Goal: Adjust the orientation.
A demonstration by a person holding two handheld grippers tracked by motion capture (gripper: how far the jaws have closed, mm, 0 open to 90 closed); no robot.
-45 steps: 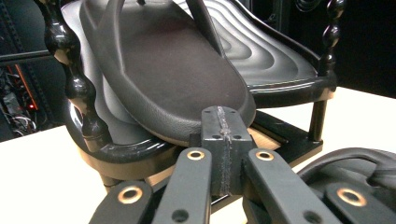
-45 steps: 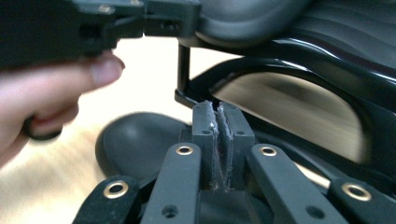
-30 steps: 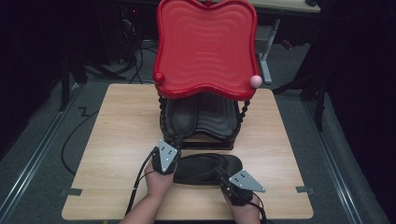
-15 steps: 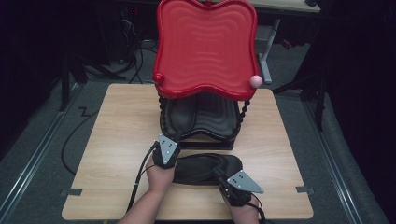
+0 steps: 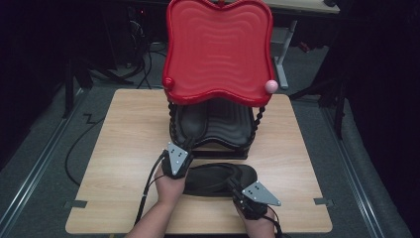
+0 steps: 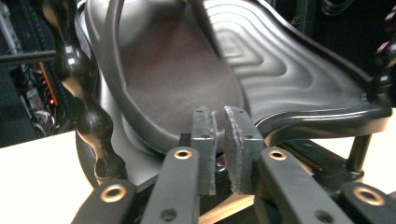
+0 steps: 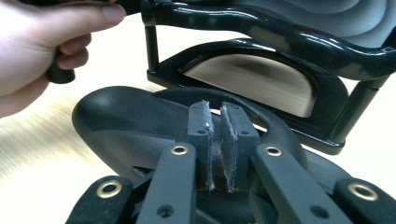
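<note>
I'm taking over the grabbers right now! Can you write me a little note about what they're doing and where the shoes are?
Left gripper: jaws have just been opening to a narrow gap, nothing between them, pointing at the rack.
Right gripper: nearly shut, at the right end of the sandal on the table; I cannot tell if it pinches it.
Done: one black sandal lies on the rack's lower shelf, left side.
Left: probably lifting the second sandal onto that shelf beside the first. The red top tray holds no shoes.
</note>
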